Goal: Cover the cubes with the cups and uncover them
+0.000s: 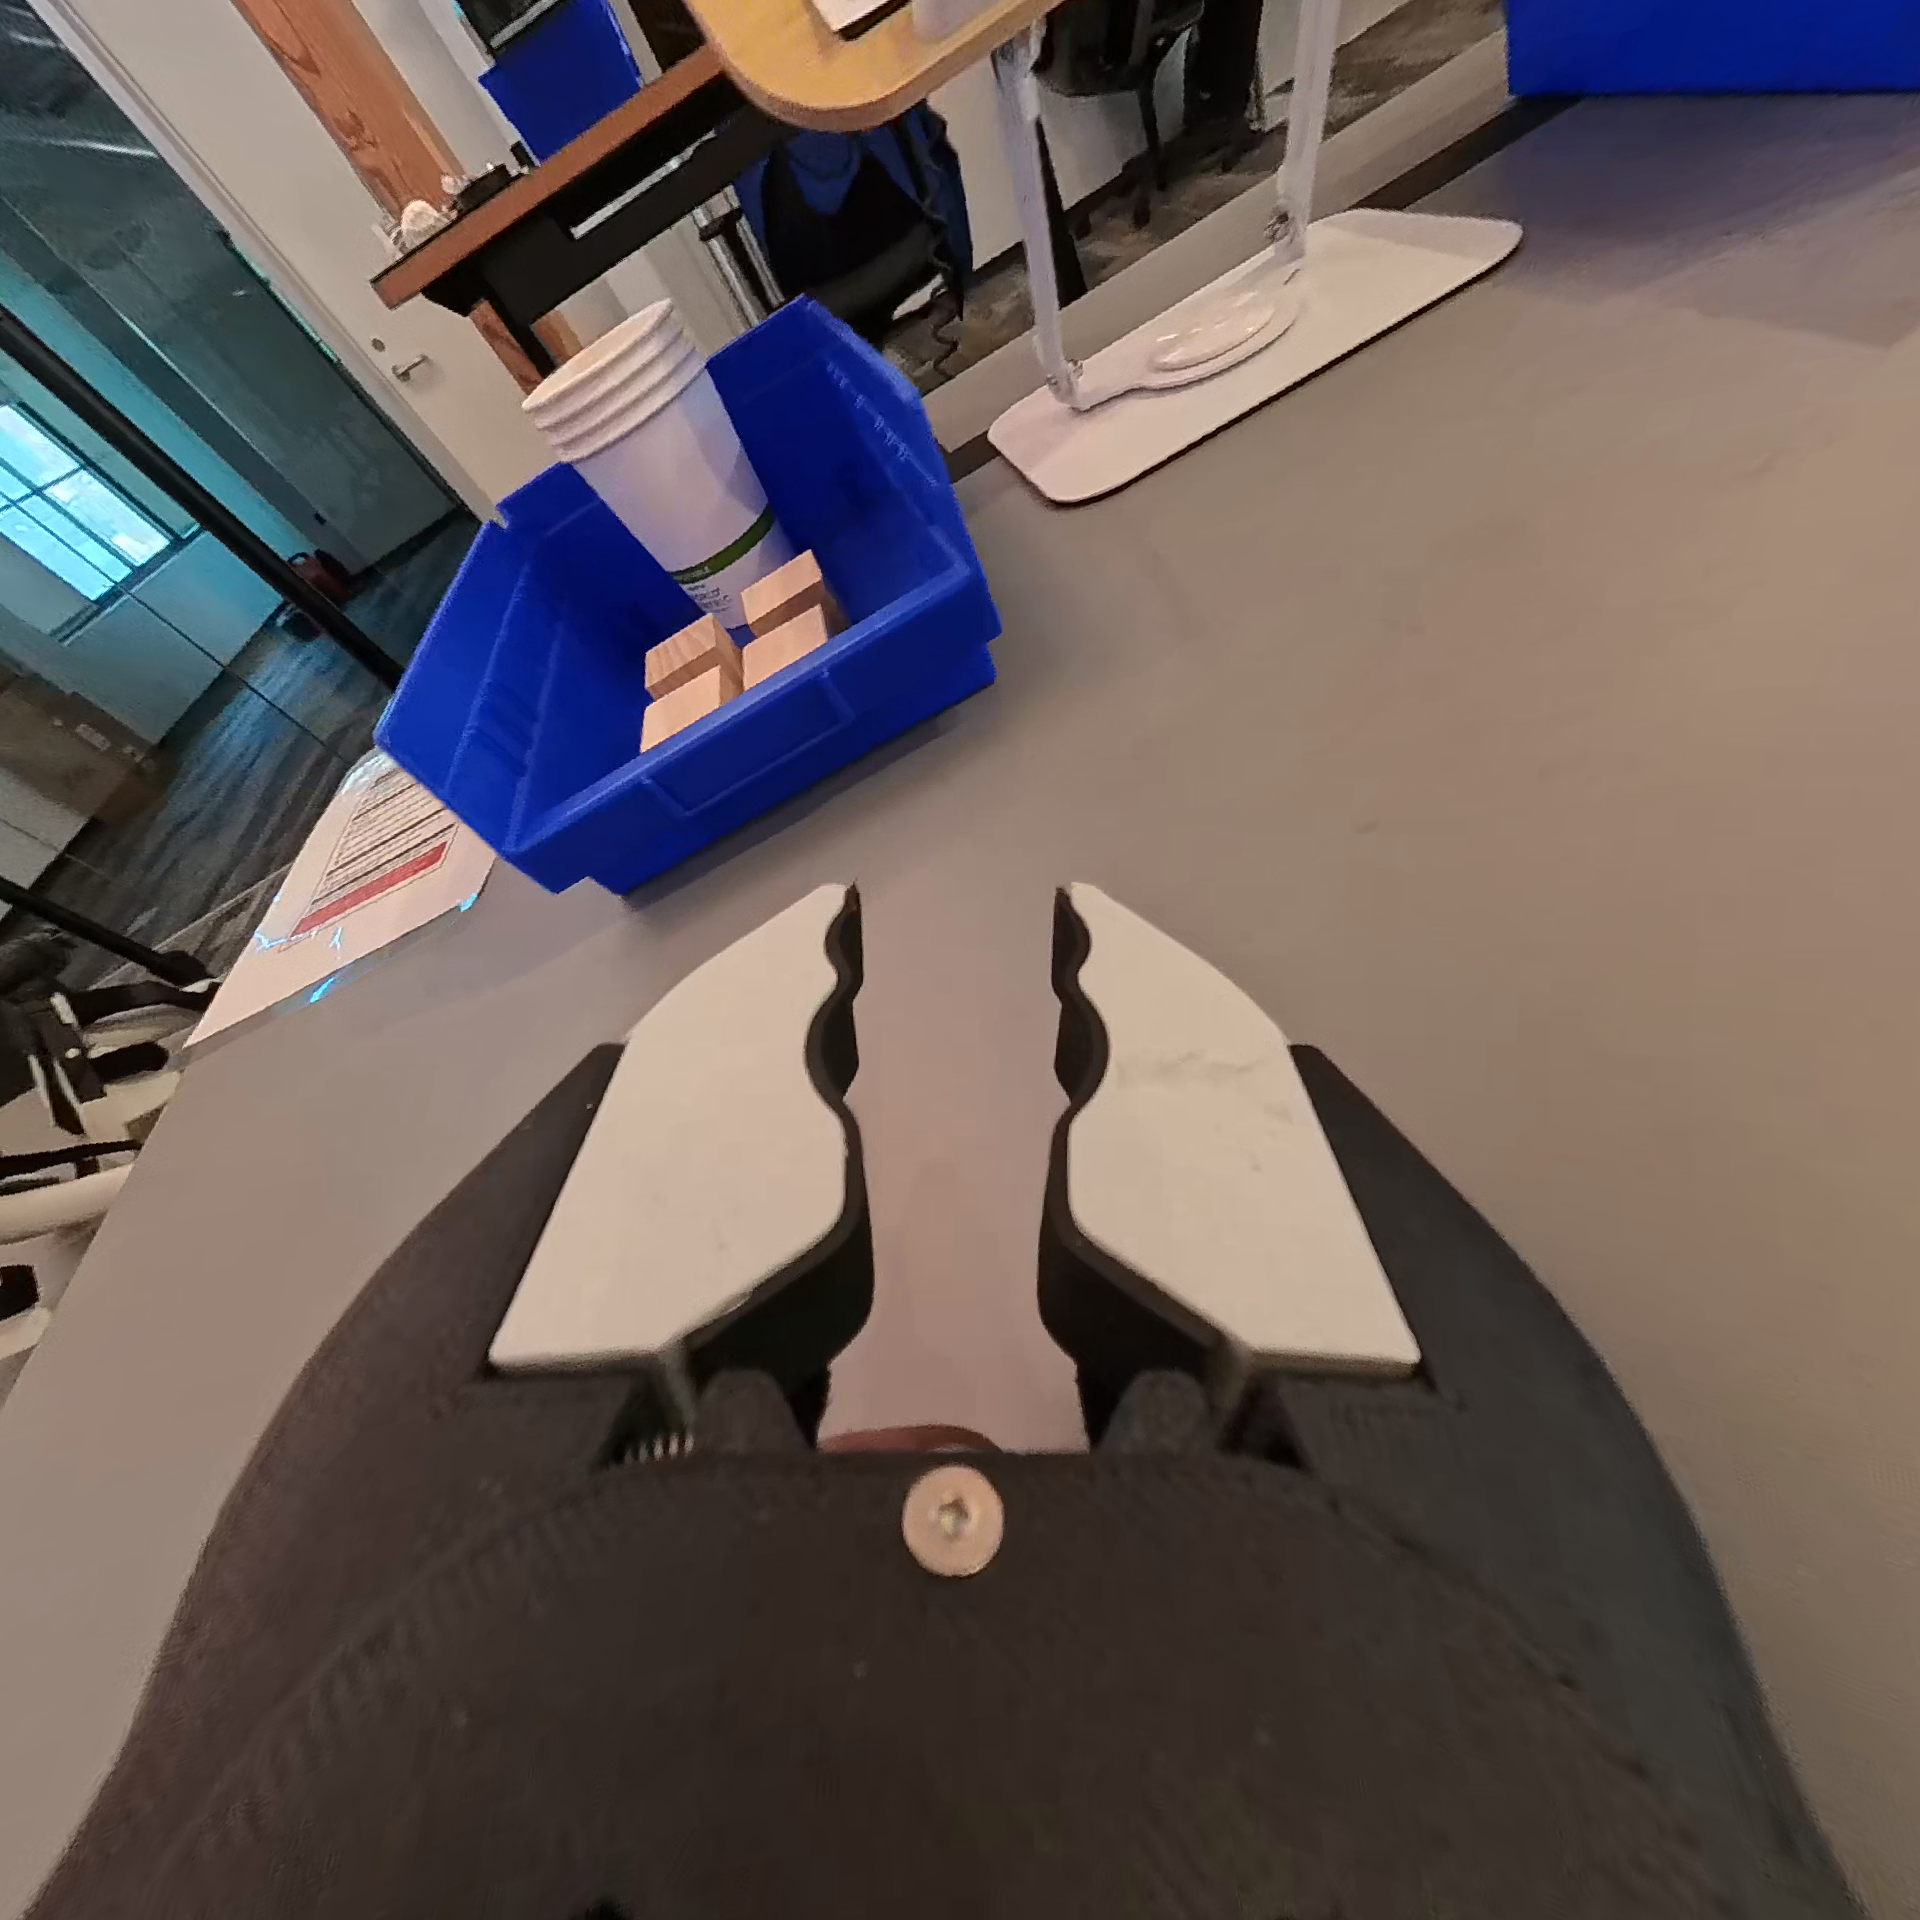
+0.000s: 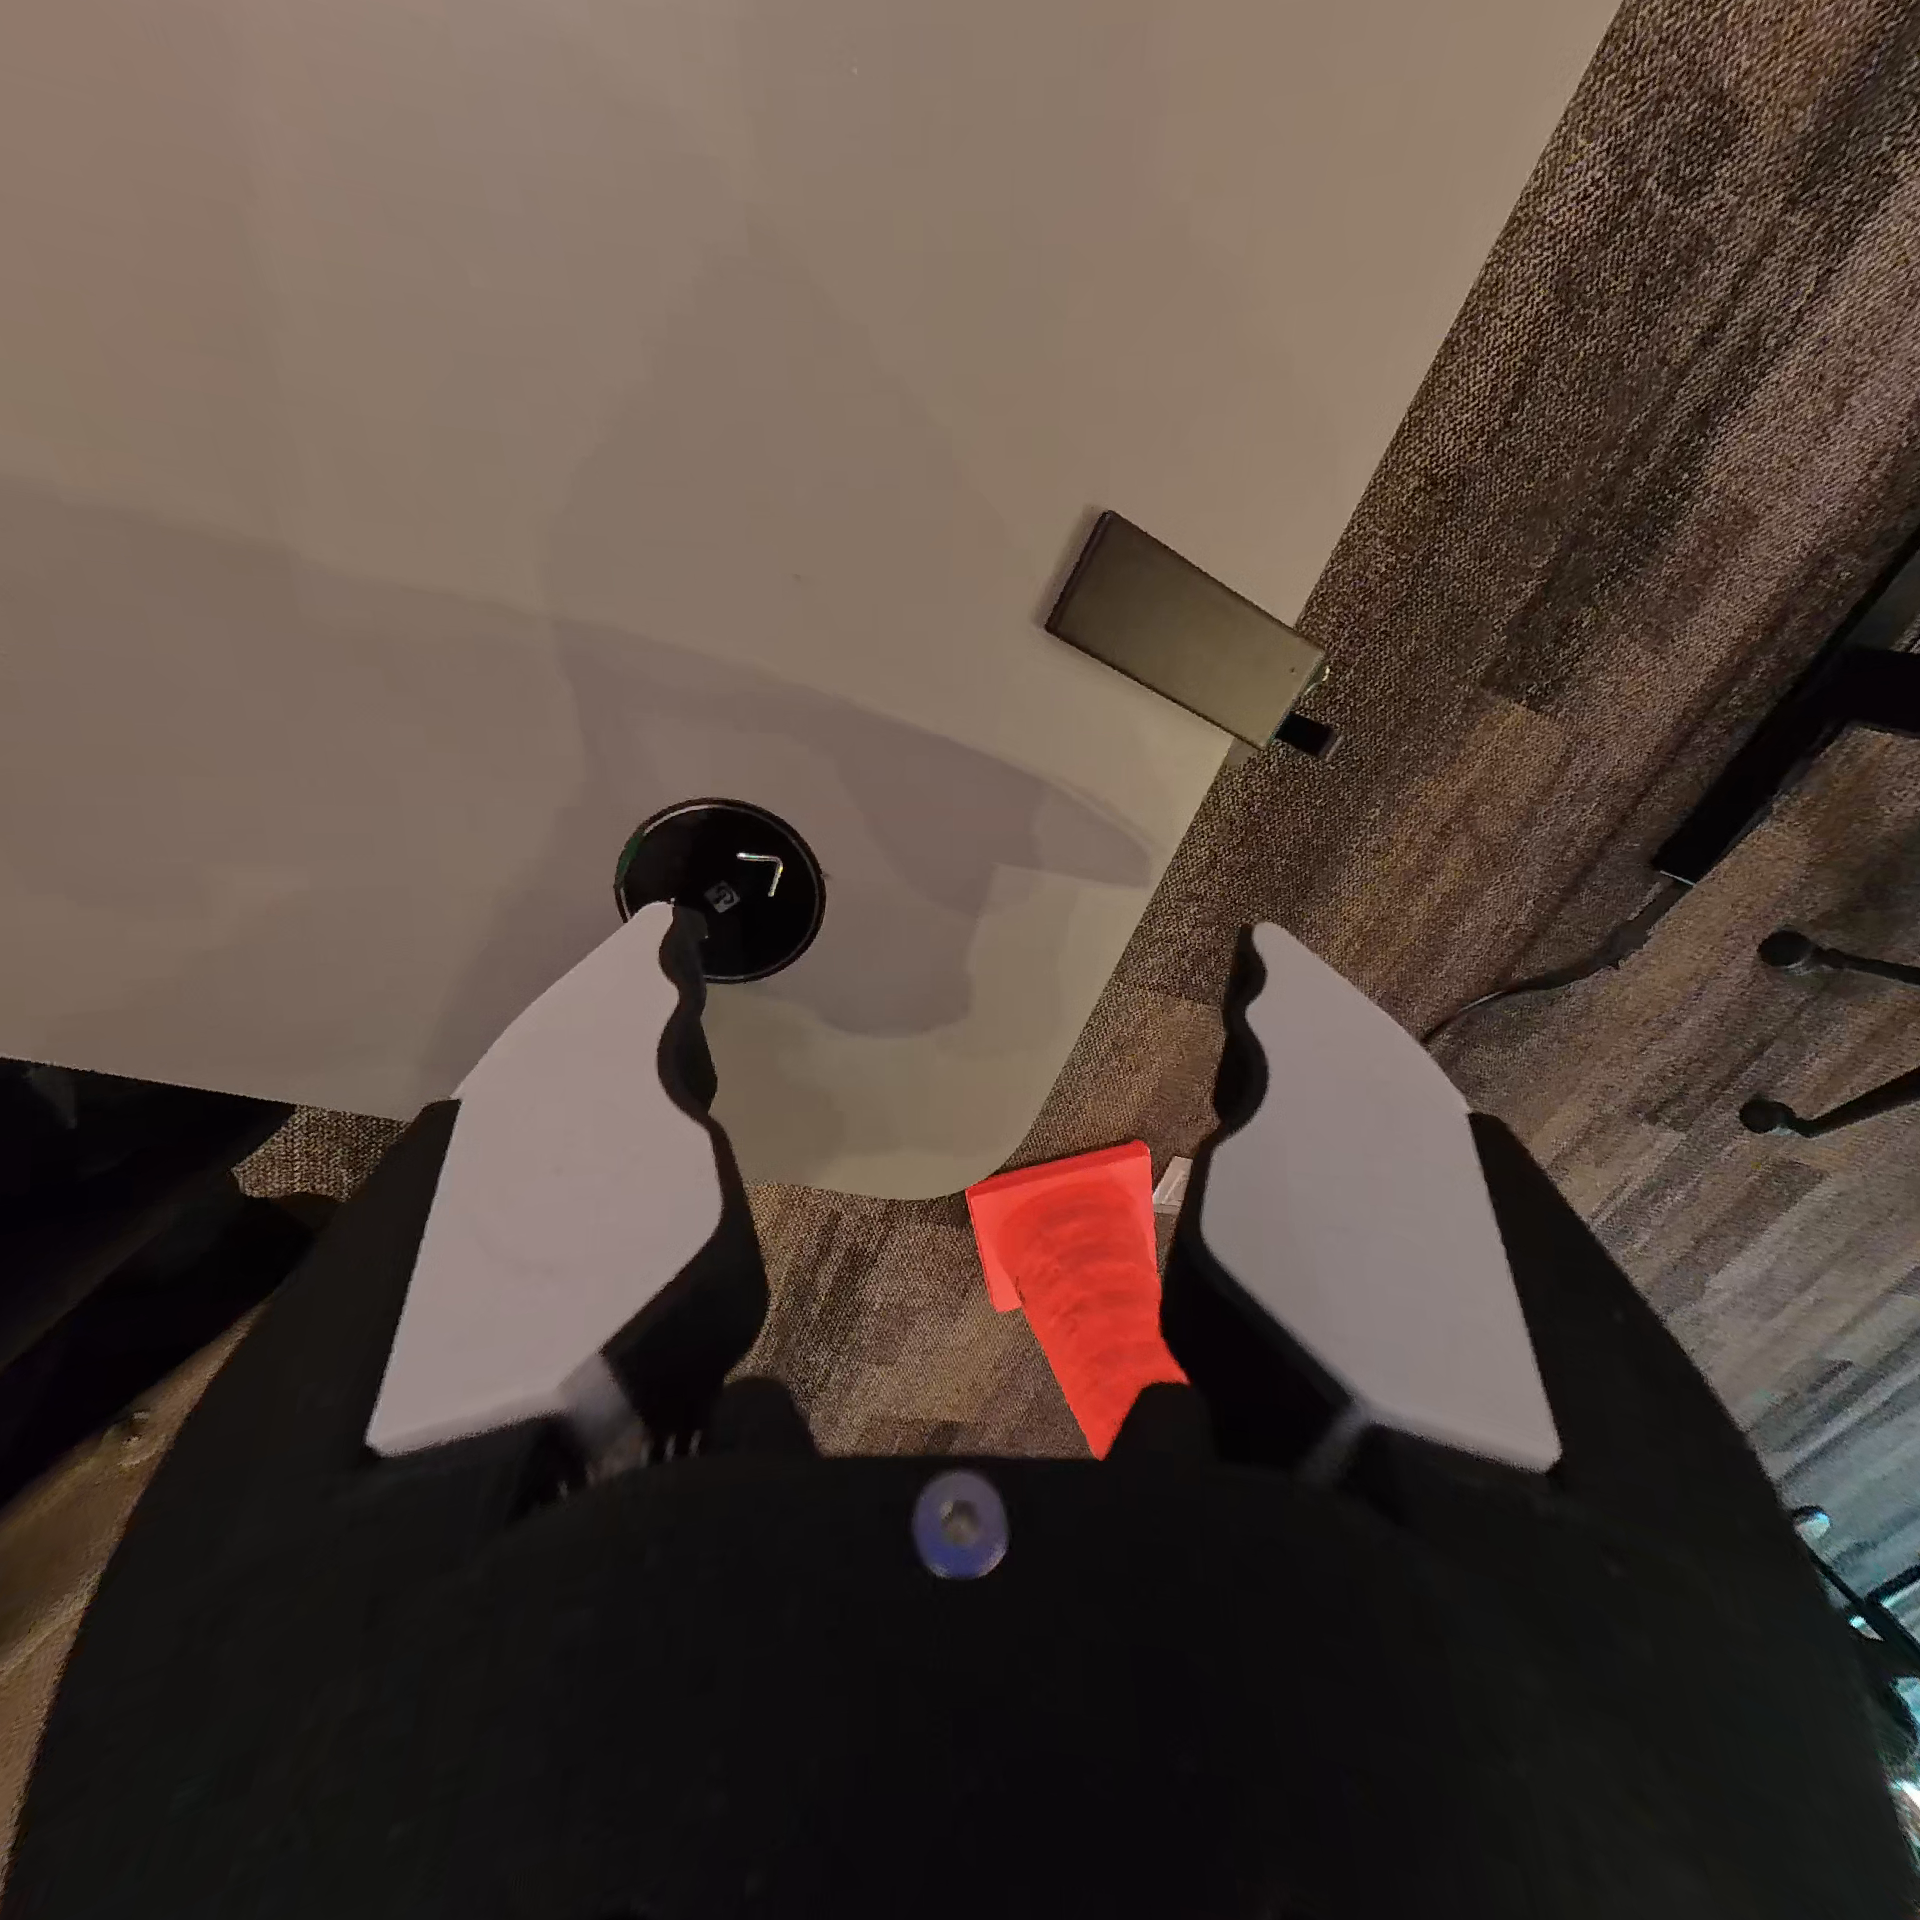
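In the left wrist view a blue bin [image 1: 582, 821] stands on the grey table [image 1: 1455, 831]. It holds a stack of white paper cups [image 1: 665, 468] leaning to the left and several wooden cubes [image 1: 717, 670] at the foot of the stack. My left gripper [image 1: 956, 904] is open and empty, low over the table, a short way in front of the bin. My right gripper [image 2: 961, 935] is open and empty. It points down over the table's near corner [image 2: 987, 1164]. No cups or cubes show in the right wrist view.
A white stand base [image 1: 1299, 343] sits behind the bin, a laminated sheet [image 1: 353, 883] at the table's left edge. In the right wrist view a black round grommet [image 2: 727, 873], a dark flat box [image 2: 1184, 634] at the table edge, a red cone [image 2: 1081, 1278] on the carpet.
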Tool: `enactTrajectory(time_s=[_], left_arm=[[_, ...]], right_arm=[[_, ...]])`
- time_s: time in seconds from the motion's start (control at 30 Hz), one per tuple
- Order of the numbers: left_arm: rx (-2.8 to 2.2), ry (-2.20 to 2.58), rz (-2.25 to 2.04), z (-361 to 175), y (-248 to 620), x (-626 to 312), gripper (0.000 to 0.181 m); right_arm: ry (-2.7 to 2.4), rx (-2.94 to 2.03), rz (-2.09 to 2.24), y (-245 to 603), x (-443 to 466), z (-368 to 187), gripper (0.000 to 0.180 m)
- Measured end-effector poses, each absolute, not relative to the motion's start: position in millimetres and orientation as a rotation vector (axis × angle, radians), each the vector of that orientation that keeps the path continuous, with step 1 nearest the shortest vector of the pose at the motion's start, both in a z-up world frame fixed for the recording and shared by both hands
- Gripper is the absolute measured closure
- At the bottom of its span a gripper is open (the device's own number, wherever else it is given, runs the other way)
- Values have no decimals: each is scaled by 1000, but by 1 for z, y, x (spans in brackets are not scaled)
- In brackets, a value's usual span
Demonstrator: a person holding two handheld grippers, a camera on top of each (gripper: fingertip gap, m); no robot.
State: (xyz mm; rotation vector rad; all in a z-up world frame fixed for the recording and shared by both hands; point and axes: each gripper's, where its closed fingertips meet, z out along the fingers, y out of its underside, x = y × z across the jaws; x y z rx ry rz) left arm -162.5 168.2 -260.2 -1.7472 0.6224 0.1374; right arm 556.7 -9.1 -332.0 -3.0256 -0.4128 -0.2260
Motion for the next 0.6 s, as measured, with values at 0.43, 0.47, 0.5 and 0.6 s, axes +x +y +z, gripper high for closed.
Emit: enactTrajectory(time_s=[0.43,0.47,0.5,0.6], left_arm=[[-1764,547,285,-253,178,-220,144],[-1761,542,290,-252,178,-223,144],[-1762,538,297,-250,178,-226,144],[-1762,536,315,-248,179,-231,144]], right_arm=[[-394,-3000,-215,-10,553,-315,90],[-397,-3002,-219,-10,553,-314,90],[-400,-3005,-222,-9,553,-312,89],[-408,-3013,-224,-9,553,-309,89]])
